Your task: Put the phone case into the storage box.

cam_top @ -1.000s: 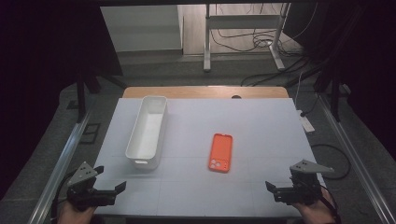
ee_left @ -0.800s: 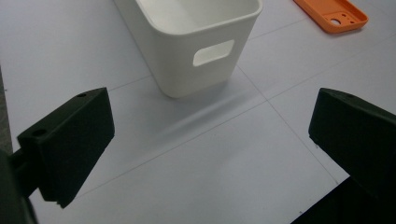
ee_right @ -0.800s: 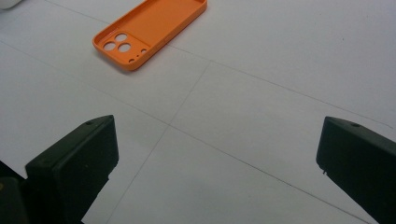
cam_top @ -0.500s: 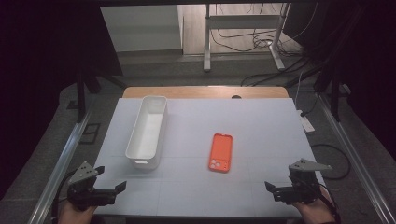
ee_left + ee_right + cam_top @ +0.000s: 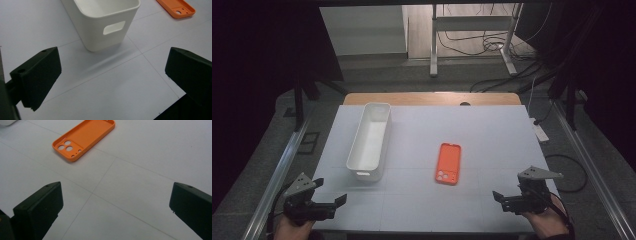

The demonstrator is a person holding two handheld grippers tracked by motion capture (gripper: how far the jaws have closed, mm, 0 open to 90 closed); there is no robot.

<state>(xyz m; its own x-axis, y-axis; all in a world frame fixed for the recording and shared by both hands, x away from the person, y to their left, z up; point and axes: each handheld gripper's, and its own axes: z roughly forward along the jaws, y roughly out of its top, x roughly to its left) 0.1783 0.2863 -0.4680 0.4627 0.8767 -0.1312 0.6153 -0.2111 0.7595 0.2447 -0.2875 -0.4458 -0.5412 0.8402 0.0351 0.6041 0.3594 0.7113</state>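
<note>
Both tongs, left (image 5: 328, 205) and right (image 5: 504, 198), gape apart at the table's (image 5: 492, 130) near edge, well apart from phone case (image 5: 448, 163) and bin (image 5: 370, 140).

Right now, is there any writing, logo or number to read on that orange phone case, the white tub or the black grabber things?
None: no readable text anywhere.
Orange phone case: plain, with camera cut-outs and no logo or lettering.
White tub: blank walls, a handle slot and no label.
Left gripper and right gripper: black fingers carry no markings.
White table: thin grid lines, no words.
</note>
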